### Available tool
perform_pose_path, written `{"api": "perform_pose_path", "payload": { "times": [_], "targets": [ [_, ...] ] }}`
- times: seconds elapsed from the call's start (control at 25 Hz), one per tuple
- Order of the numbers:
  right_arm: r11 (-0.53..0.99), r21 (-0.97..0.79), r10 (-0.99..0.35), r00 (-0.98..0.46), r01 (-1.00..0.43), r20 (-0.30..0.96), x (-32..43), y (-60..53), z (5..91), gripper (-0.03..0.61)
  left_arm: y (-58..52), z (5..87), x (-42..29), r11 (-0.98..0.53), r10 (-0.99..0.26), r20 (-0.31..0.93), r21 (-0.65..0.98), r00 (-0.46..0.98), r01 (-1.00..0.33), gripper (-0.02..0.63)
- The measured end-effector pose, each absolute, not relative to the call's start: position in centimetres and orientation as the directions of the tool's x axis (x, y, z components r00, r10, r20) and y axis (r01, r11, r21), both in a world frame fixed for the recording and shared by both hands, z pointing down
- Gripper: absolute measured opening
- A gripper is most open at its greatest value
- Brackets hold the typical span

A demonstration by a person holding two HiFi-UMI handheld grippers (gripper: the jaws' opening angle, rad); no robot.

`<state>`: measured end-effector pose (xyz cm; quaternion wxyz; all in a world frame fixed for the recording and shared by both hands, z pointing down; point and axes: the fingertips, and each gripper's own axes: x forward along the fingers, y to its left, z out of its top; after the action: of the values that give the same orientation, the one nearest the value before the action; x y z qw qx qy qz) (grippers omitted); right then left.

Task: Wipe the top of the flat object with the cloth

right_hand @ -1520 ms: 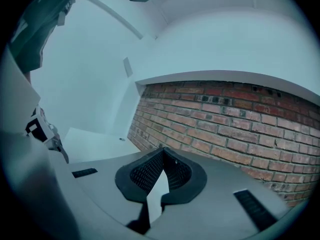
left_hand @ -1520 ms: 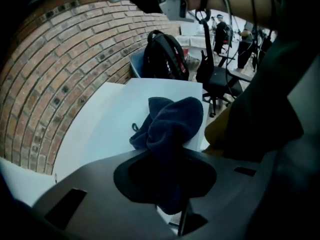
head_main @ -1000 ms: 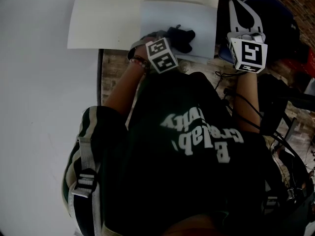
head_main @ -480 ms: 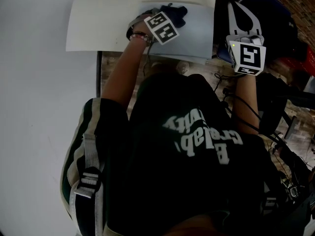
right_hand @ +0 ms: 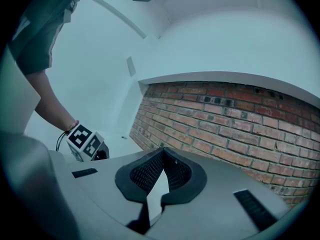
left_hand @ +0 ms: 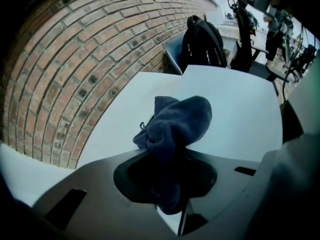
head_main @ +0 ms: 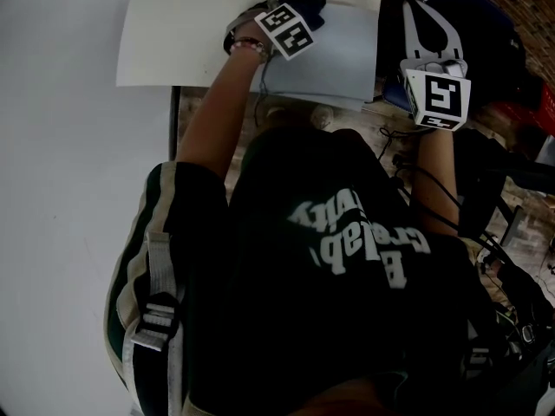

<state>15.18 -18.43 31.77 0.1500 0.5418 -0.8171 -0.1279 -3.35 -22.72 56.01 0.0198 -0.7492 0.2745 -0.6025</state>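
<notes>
Brick wall (left_hand: 60, 59), black backpack (left_hand: 202, 41) behind cloth (left_hand: 175, 124)

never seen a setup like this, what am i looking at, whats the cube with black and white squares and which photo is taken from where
There is no robot here. A person holds a two-jaw hand tool, a gripper, in each hand. The cubes with black-and-white squares are part of those grippers.

The top-down picture comes from a camera on the person's head, so you see their dark shirt and both arms from above. The other two pictures come from cameras riding on each gripper, looking along its jaws.

The left gripper is shut on a dark blue cloth, held down at a pale flat sheet that lies on a white table.

The right gripper is held off to the side, away from the sheet. Its jaws are together with nothing between them, and it faces a brick wall.
</notes>
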Motion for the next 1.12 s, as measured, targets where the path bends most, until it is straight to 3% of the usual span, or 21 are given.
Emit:
{"api": "perform_pose_path", "payload": {
  "times": [0.52,0.84,1.12],
  "targets": [
    [0.427,0.358,-0.902,-0.422,-0.83,0.095,12.9,-19.0,31.6,-0.006,-13.5,55.5,-5.6,-0.888,-0.365,0.92,-0.3,0.139,-0.349,0.075],
    [0.459,0.348,-0.885,-0.457,-0.818,0.093,10.7,-19.4,31.6,-0.006,-5.9,55.4,-7.0,-0.898,-0.301,0.938,-0.219,0.17,-0.381,0.075],
    [0.488,0.318,-0.869,-0.487,-0.813,0.087,9.3,-19.6,31.6,-0.006,-5.6,55.3,-7.5,-0.887,-0.282,0.938,-0.176,0.199,-0.427,0.075]
  ]
}}
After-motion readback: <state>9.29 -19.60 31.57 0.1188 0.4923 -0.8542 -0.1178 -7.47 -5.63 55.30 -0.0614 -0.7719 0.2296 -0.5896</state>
